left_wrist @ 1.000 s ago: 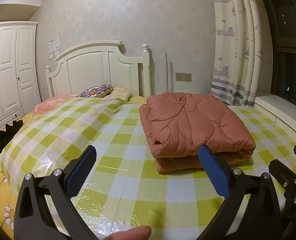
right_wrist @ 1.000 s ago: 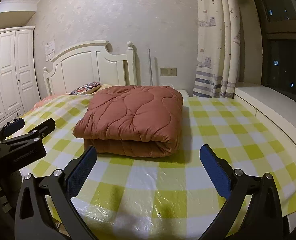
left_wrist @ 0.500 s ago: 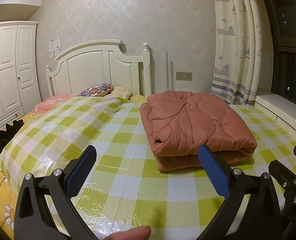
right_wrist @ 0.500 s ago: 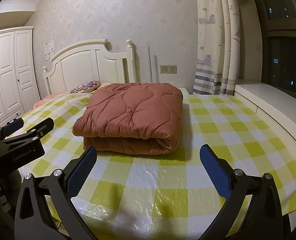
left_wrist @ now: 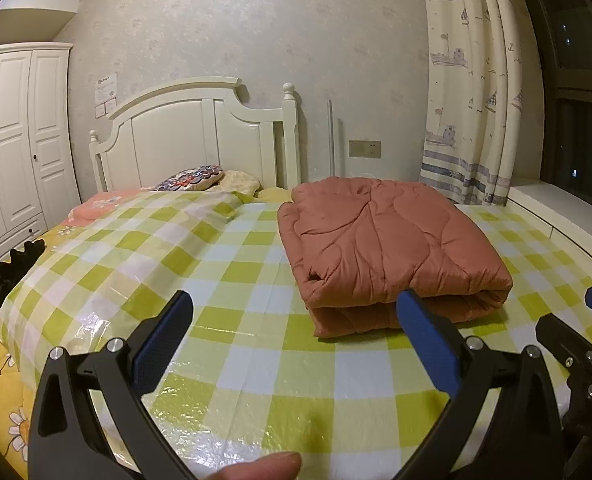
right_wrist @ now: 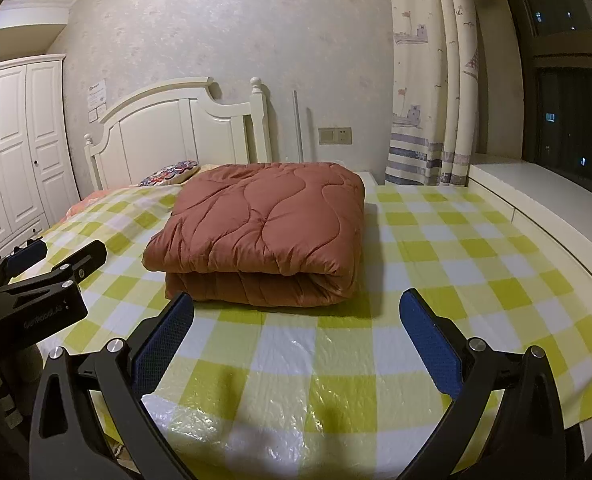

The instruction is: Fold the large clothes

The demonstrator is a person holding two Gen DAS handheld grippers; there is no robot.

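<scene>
A rust-brown quilted garment point(left_wrist: 384, 240) point(right_wrist: 263, 228) lies folded into a thick rectangle on a bed covered with a yellow-green checked plastic sheet point(left_wrist: 231, 288) point(right_wrist: 456, 272). My left gripper point(left_wrist: 296, 328) hovers open over the sheet, short of the bundle's near left corner, with nothing between its blue pads. Directly in front of the bundle's folded edge my right gripper point(right_wrist: 296, 328) also stands open and holds nothing. Each gripper shows at the edge of the other's view. A fingertip point(left_wrist: 263, 466) shows at the bottom of the left wrist view.
A white headboard point(left_wrist: 191, 136) and pillows point(left_wrist: 193, 178) stand at the far end of the bed. White wardrobe point(left_wrist: 11, 144) at left, curtain point(left_wrist: 468, 92) and window ledge point(right_wrist: 544, 196) at right. A dark item point(left_wrist: 3, 272) lies at the bed's left edge.
Both grippers have drifted slightly, so the folded bundle sits a little lower and nearer in each view. Both stay open; the bundle has not moved.
</scene>
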